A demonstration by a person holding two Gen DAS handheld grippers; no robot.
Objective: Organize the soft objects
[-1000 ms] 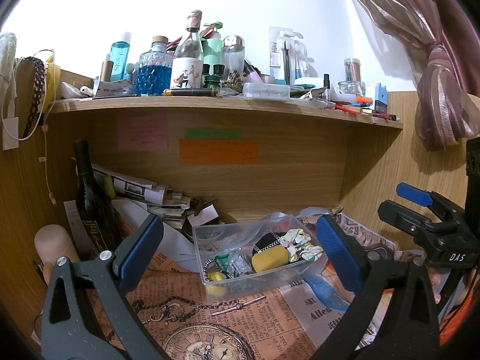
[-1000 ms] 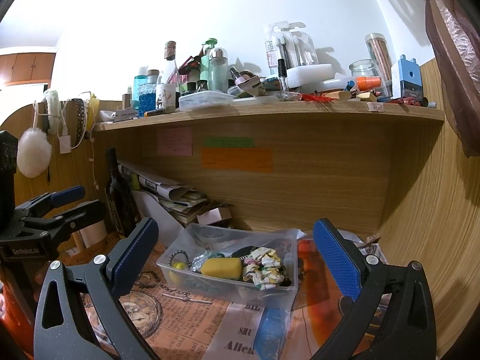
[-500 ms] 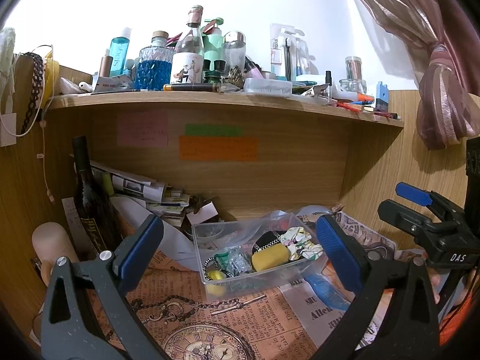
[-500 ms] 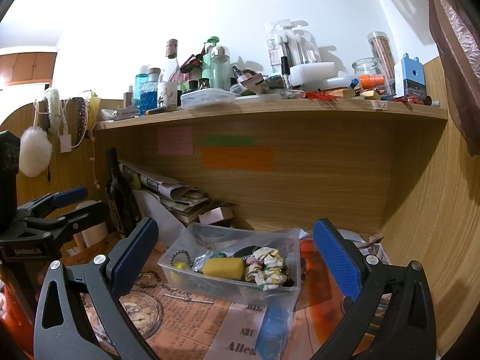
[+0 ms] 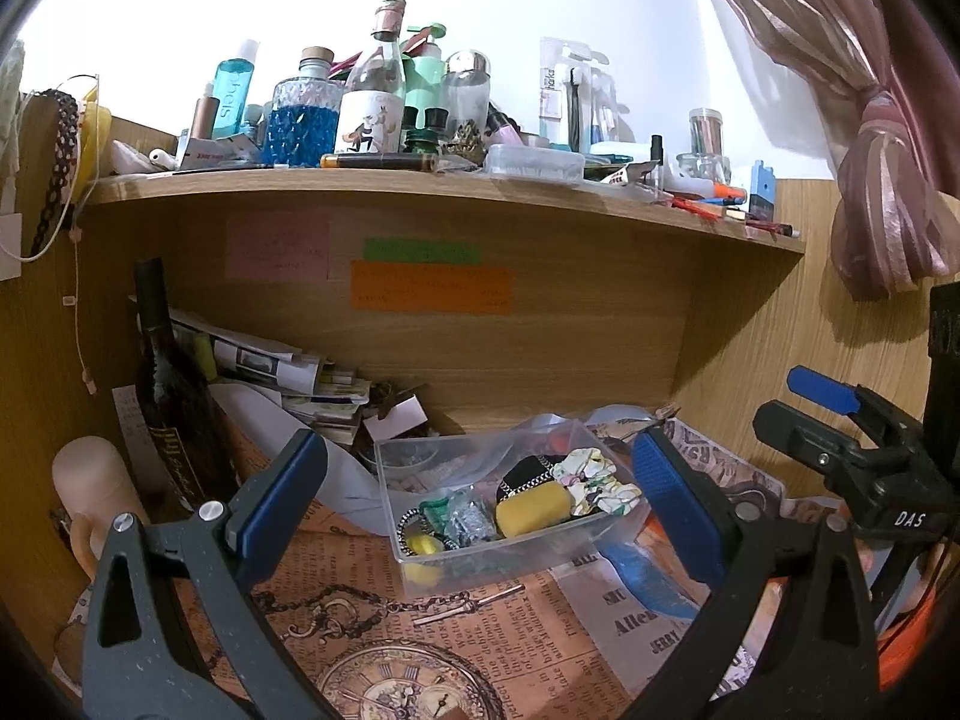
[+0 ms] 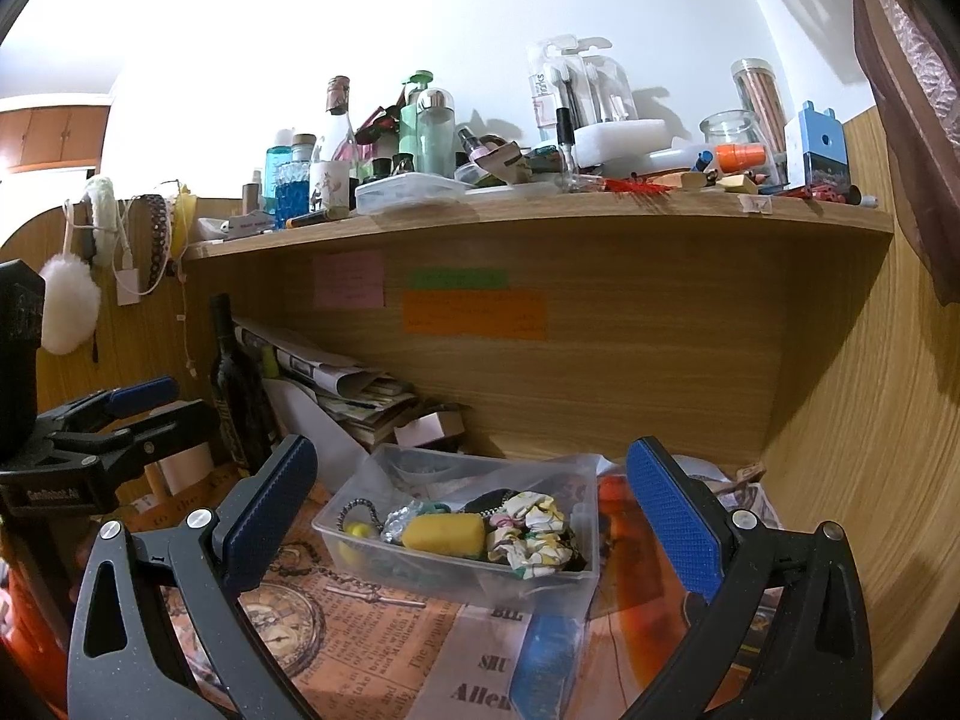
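A clear plastic box [image 5: 420, 570] [image 6: 384, 564] stands on the newspaper-covered desk under the shelf. In it lie a yellow sponge [image 5: 533, 510] [image 6: 444, 533], a floral scrunchie [image 5: 591, 474] [image 6: 534, 531], a black pouch with a chain [image 5: 528, 474] and small trinkets. My left gripper [image 5: 480, 498] is open and empty, held back from the box. My right gripper [image 6: 471, 504] is open and empty, also short of the box. Each gripper shows at the edge of the other's view.
A dark wine bottle [image 5: 174, 414] [image 6: 237, 384] and stacked papers [image 5: 288, 378] stand at the back left. A crowded wooden shelf [image 5: 420, 186] [image 6: 540, 210] hangs above. A blue strip [image 5: 645, 582] lies right of the box. A curtain [image 5: 870, 180] hangs on the right.
Both views have tilted up slightly, so the shelf and box sit a little lower in frame. Both grippers stay open and empty.
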